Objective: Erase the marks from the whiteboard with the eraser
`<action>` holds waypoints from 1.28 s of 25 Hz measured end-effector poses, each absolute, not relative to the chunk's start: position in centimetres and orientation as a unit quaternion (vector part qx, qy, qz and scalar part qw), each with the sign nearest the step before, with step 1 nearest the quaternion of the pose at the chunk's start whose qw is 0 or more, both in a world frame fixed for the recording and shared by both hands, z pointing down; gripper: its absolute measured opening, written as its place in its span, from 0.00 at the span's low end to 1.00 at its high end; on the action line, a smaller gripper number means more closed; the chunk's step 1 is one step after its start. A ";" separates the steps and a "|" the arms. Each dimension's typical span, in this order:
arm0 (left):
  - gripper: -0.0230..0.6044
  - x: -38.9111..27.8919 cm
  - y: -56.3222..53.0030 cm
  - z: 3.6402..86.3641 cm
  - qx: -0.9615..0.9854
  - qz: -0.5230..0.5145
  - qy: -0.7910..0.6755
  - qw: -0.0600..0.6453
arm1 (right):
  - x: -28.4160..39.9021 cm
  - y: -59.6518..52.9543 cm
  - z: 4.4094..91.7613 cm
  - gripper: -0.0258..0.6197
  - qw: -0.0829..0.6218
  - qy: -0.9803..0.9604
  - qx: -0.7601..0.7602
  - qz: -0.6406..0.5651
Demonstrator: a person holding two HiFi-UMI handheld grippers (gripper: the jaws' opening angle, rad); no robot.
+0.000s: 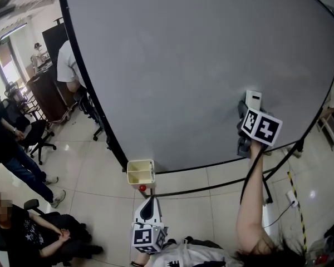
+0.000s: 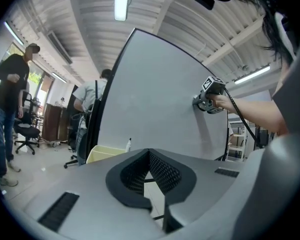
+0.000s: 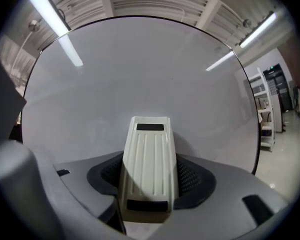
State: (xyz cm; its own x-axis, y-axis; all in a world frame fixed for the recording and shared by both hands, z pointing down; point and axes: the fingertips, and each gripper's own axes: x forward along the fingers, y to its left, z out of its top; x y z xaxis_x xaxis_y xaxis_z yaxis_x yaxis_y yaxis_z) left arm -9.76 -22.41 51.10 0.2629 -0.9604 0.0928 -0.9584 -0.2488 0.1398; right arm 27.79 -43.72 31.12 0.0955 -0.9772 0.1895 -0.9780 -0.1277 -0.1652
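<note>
White eraser (image 3: pixel 149 169) in right gripper (image 3: pixel 150 176), against whiteboard (image 3: pixel 140 79)

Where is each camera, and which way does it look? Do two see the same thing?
Head view: on the person's head, looking steeply down at the whiteboard and floor; the left gripper, right gripper and right arm show.
Left gripper view: on the left gripper, looking up past its shut, empty jaws at the whiteboard; right arm shows.
Right gripper view: on the right gripper, facing the whiteboard closely; jaws clamp the eraser.
Shared: head and left gripper views both show the right gripper at the whiteboard.
</note>
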 end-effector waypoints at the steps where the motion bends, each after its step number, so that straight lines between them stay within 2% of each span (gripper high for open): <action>1: 0.02 -10.0 -22.5 51.1 0.788 -0.005 -0.610 0.084 | 27.3 -43.8 31.2 0.48 -0.005 -0.665 0.736 0.129; 4: 0.02 -9.9 -22.8 50.8 0.791 -0.004 -0.606 0.083 | 22.7 -43.9 31.3 0.48 0.026 -0.678 0.730 0.085; 10: 0.02 -9.3 -23.1 50.8 0.795 -0.004 -0.600 0.085 | 4.4 -43.0 33.4 0.48 0.111 -0.742 0.661 -0.008; 13: 0.02 -9.4 -23.1 50.5 0.796 -0.009 -0.600 0.084 | -1.9 -42.9 35.0 0.48 0.169 -0.743 0.643 -0.078; 15: 0.02 -10.2 -22.9 50.5 0.787 -0.016 -0.611 0.084 | -2.3 -43.0 35.3 0.48 0.188 -0.736 0.641 -0.110; 17: 0.02 -11.1 -22.7 50.7 0.778 -0.019 -0.622 0.084 | 0.6 -43.4 35.6 0.48 0.182 -0.727 0.654 -0.104; 22: 0.02 -14.5 -22.1 51.3 0.759 -0.019 -0.644 0.092 | 13.8 -43.5 36.6 0.48 0.078 -0.683 0.722 0.072; 24: 0.02 -15.8 -21.8 51.6 0.752 -0.022 -0.651 0.095 | 17.1 -43.4 37.8 0.48 0.046 -0.667 0.733 0.128; 27: 0.02 -16.4 -21.8 51.6 0.753 -0.021 -0.650 0.096 | 15.8 -43.4 38.1 0.48 0.043 -0.672 0.727 0.135; 32: 0.02 -15.6 -21.9 50.9 0.770 -0.017 -0.632 0.086 | 5.4 -43.3 37.4 0.48 0.088 -0.725 0.679 0.079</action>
State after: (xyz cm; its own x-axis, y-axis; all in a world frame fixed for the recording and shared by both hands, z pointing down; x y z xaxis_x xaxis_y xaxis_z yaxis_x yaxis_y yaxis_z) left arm -15.64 -21.92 50.90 0.1999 -0.9763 0.0833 -0.9706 -0.1857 0.1535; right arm 5.41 -43.29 37.42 -0.0624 -0.9698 0.2356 -0.9978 0.0654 0.0049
